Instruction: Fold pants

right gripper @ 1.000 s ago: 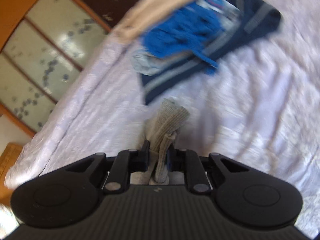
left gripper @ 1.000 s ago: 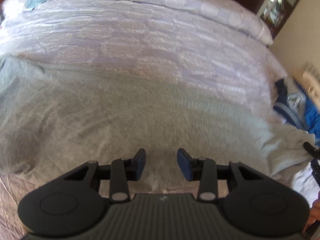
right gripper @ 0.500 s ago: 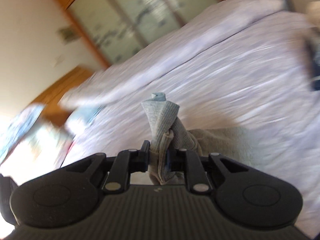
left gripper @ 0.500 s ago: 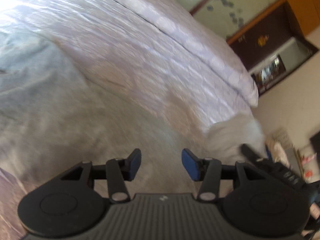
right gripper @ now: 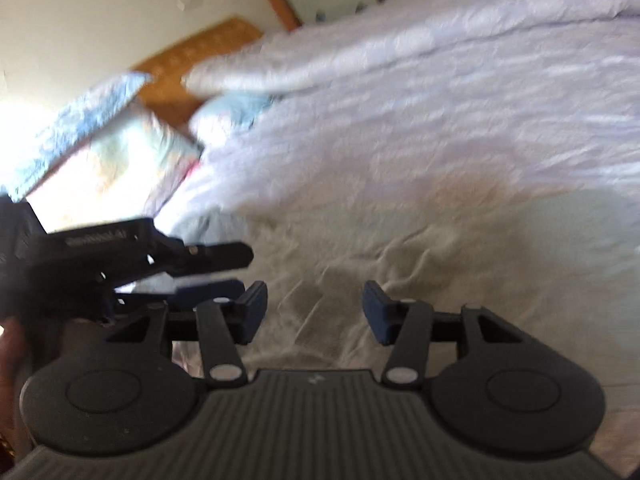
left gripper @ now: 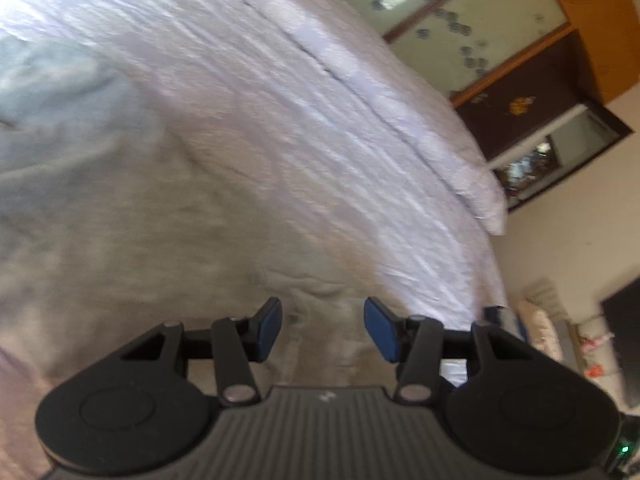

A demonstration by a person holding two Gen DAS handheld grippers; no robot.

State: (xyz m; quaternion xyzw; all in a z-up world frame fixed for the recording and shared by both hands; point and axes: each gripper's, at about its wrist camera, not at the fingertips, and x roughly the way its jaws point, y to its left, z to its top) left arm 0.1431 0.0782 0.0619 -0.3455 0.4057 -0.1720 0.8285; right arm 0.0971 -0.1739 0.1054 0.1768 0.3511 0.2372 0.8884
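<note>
The grey pants [left gripper: 120, 232] lie spread on the white bedspread [left gripper: 280, 80]; they also show in the right wrist view [right gripper: 420, 248]. My left gripper [left gripper: 322, 328] is open and empty, low over the pants. My right gripper [right gripper: 314, 312] is open and empty, just above the wrinkled grey cloth. The left gripper shows in the right wrist view at the left [right gripper: 216, 268], close beside my right one.
A rolled white duvet [left gripper: 360, 60] lies along the far side of the bed. Pillows [right gripper: 112, 148] and a wooden headboard [right gripper: 200, 48] sit at the bed's head. A wardrobe with glass doors [left gripper: 460, 12] stands behind. Clothes [left gripper: 500, 316] lie near the bed's right edge.
My right gripper held a fold of the grey pants, carried it leftward across the bed, and has now opened and let it go. My left gripper stayed open and turned to the right.
</note>
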